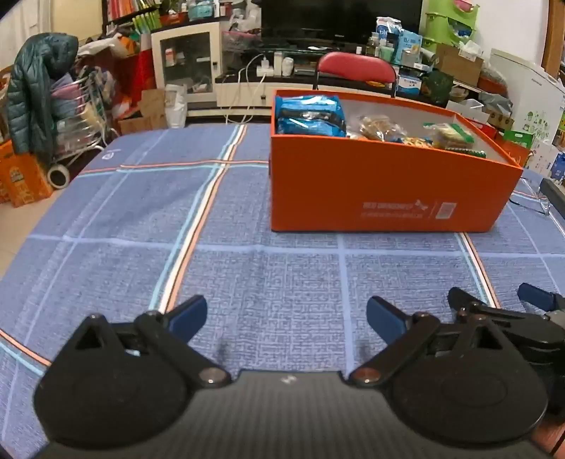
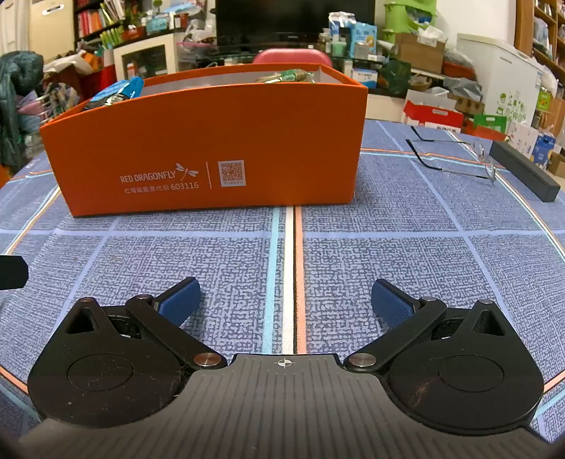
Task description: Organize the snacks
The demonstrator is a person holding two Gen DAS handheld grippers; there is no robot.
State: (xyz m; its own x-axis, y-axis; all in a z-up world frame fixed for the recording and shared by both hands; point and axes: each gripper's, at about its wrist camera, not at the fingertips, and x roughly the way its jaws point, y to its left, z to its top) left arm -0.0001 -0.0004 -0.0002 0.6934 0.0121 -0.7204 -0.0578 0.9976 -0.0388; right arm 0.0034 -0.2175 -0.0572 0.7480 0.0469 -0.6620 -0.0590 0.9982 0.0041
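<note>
Blue plaid tablecloth [image 1: 247,219] covers the whole table, cluttered living room behind with a TV [image 1: 339,17] top center. Snacks [image 1: 310,116] sit in the orange box [image 1: 381,190], center-right. Both the left gripper [image 1: 286,319] and the right gripper [image 2: 286,300] have their 2 fingers wide apart, holding nothing.

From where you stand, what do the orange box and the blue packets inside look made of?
Orange rectangular box: likely matte cardboard, with thin straight walls, a pale inner lining and printed lettering. Blue crinkled snack packets: seemingly glossy plastic film, creased with bright glints.
</note>
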